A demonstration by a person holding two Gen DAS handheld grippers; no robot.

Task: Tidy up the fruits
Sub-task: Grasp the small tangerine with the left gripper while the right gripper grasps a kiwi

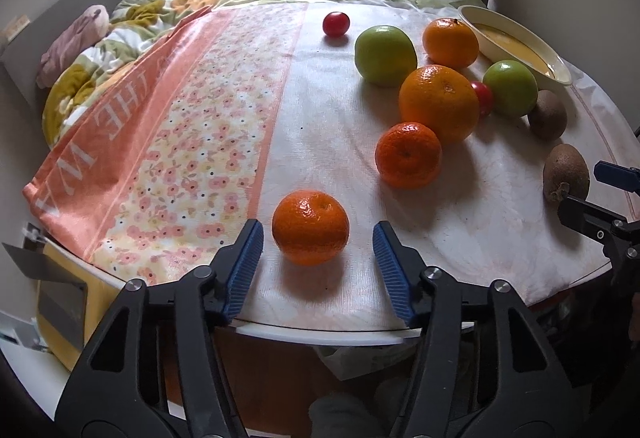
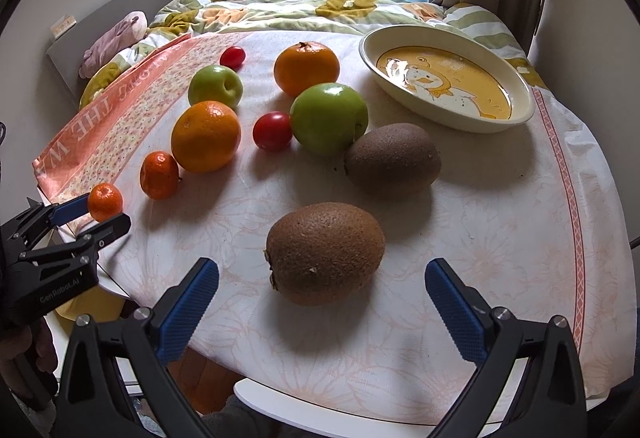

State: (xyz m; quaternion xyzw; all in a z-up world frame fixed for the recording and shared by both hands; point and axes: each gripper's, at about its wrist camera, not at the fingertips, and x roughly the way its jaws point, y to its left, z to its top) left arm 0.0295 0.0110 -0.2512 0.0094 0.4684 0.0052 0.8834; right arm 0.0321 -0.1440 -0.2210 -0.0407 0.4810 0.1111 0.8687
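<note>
A small mandarin lies on the tablecloth between the blue pads of my left gripper, with a gap on each side; the jaws are open. Seen from the right wrist, the same mandarin sits between the fingers of the left gripper. A brown kiwi lies just ahead of my right gripper, whose jaws stand wide open around nothing. A second kiwi lies behind it. An empty cream bowl with a yellow cartoon bottom stands at the back right.
Between the two grippers lie another mandarin, two oranges, two green apples and two cherry tomatoes. The round table's edge is close below both grippers. A bed with a quilt lies beyond.
</note>
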